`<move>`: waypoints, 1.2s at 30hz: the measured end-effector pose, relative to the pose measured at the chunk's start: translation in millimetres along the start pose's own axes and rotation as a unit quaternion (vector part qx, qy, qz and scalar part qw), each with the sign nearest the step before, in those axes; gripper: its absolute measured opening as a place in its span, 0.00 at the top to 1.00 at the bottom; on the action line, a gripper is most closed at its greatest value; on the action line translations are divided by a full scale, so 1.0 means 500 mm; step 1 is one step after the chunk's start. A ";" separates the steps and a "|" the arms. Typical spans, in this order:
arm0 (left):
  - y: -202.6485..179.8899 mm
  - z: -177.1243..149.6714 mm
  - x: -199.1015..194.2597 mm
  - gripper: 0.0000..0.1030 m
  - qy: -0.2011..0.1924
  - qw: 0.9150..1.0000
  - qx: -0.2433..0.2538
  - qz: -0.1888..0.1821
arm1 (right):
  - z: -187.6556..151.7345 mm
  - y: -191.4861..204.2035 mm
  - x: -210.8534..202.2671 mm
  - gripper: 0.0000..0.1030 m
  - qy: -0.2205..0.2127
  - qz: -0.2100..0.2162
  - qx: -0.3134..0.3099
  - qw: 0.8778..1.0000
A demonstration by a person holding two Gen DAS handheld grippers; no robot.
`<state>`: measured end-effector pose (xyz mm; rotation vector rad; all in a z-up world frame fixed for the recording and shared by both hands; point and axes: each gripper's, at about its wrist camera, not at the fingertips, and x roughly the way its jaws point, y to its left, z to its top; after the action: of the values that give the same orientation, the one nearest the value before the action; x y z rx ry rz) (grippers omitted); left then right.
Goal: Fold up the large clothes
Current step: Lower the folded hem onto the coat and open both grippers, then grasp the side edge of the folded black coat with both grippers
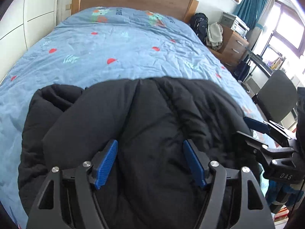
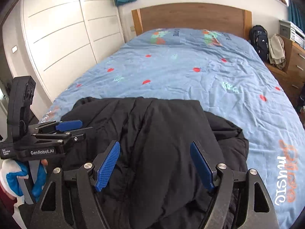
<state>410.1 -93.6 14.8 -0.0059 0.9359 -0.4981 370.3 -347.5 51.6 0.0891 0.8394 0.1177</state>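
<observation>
A: Left claw [image 1: 150,164]?
B: Released, blue pads spread wide; black puffer jacket [image 1: 133,133] bunched directly under and ahead of it, nothing pinched.
A: Right claw [image 2: 154,167]?
B: Likewise released; the same jacket lies beneath its fingers, folded in a heap; each claw sits just beside the other.
A: Beyond them?
B: Blue patterned bedspread [image 2: 181,72] stretching ahead; wooden headboard [image 2: 190,17] farthest; backpack [image 2: 259,40] ahead to the right.
</observation>
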 end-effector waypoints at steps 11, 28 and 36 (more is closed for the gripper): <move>-0.001 -0.140 -0.060 0.27 0.006 1.000 -0.002 0.004 | -0.151 -0.027 -0.015 0.27 0.057 -0.002 0.042 0.997; 0.165 -0.378 -0.497 0.22 -0.016 0.998 -0.030 0.053 | -0.388 -0.081 -0.480 0.17 0.001 -0.020 0.108 0.994; 0.331 -0.561 -0.611 0.21 0.004 0.994 -0.104 0.045 | -0.583 -0.128 -0.575 0.11 0.018 -0.011 0.199 0.980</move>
<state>112.0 237.5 45.0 -0.1484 0.9884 -0.3156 -33.3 -441.6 61.6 0.4550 0.8910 -0.0720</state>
